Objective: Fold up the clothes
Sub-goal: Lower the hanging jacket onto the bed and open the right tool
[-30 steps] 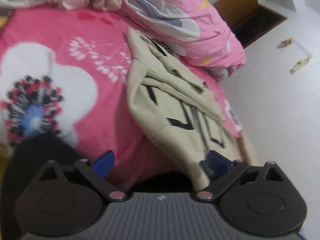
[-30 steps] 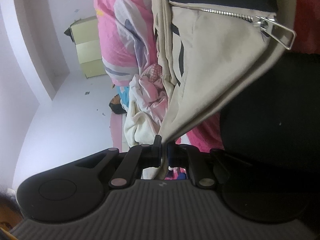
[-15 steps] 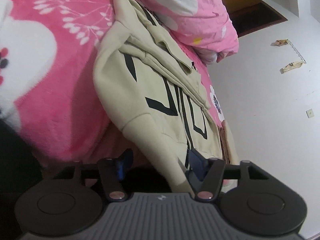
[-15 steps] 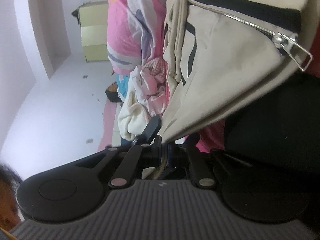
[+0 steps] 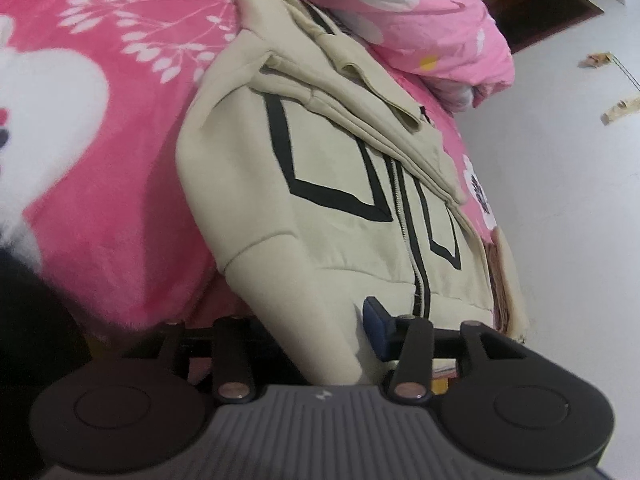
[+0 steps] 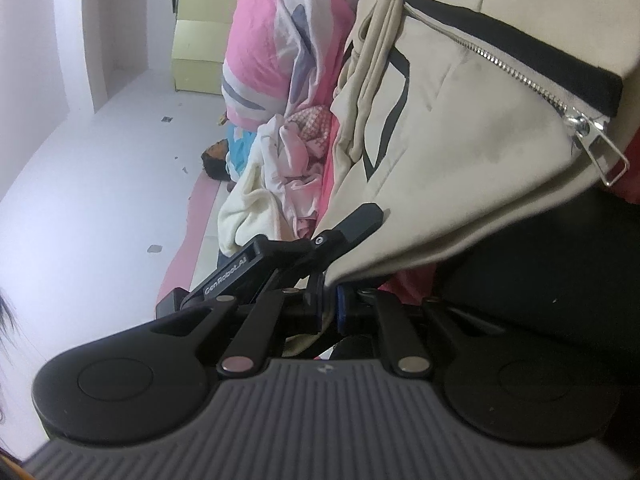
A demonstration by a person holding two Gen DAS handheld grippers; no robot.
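Grippers meet at the beige zip-up hoodie [image 5: 328, 184] spread on the pink floral blanket [image 5: 100, 128]: the left gripper [image 5: 320, 332] is closing around its hem, the right gripper [image 6: 329, 304] pinches an edge, a pink duvet [image 5: 440, 28] heaped beyond.

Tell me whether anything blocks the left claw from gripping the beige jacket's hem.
Nothing visible blocks it. The left claw is closing with the beige jacket hem already between its jaws, only fabric in the gap. The right claw is shut on another edge of the jacket.
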